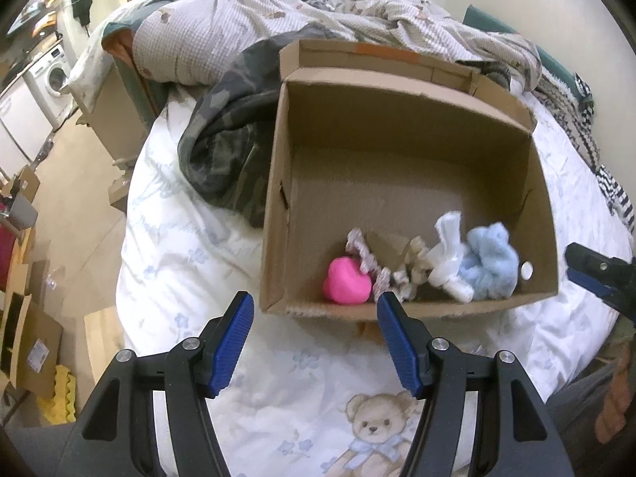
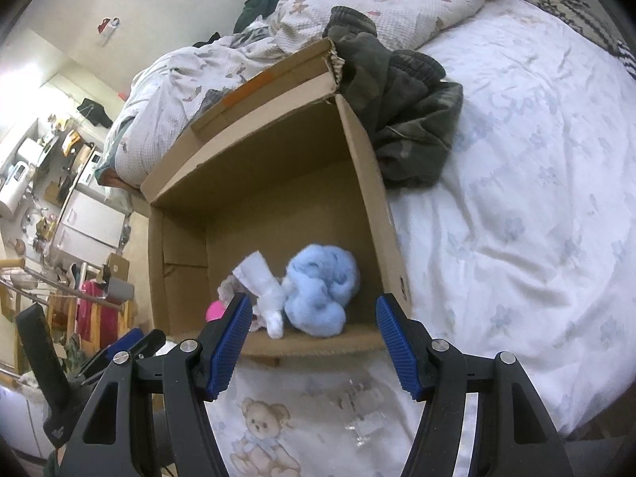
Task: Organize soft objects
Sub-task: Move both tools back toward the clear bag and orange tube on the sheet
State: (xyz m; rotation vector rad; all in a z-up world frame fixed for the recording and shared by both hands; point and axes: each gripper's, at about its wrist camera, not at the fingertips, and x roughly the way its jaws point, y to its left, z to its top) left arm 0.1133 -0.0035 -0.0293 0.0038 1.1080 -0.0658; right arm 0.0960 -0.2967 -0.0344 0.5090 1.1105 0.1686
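Both tools read the same on my feeds: my left gripper (image 1: 314,304) has its blue ribbed pads spread apart with nothing between them, and my right gripper (image 2: 314,306) likewise stands parted and empty. From the left wrist view I look down into an open brown cardboard box (image 1: 278,183) sitting on a white bedsheet printed with teddy bears (image 1: 190,246). Along the box's near wall lie the soft things: a bright pink rounded foam piece (image 1: 346,280) at the left, a crumpled patterned fabric scrap (image 1: 367,256) touching it, a white cloth bundle (image 1: 447,256) further right, and a fluffy light-blue plush ball (image 1: 491,264) beside that. A dark camouflage garment (image 1: 230,139) is heaped against the box's left side. Behind it, a rumpled pale checked quilt (image 1: 222,28) covers the far end of the bed. My right gripper's tip shows at the left view's right edge.
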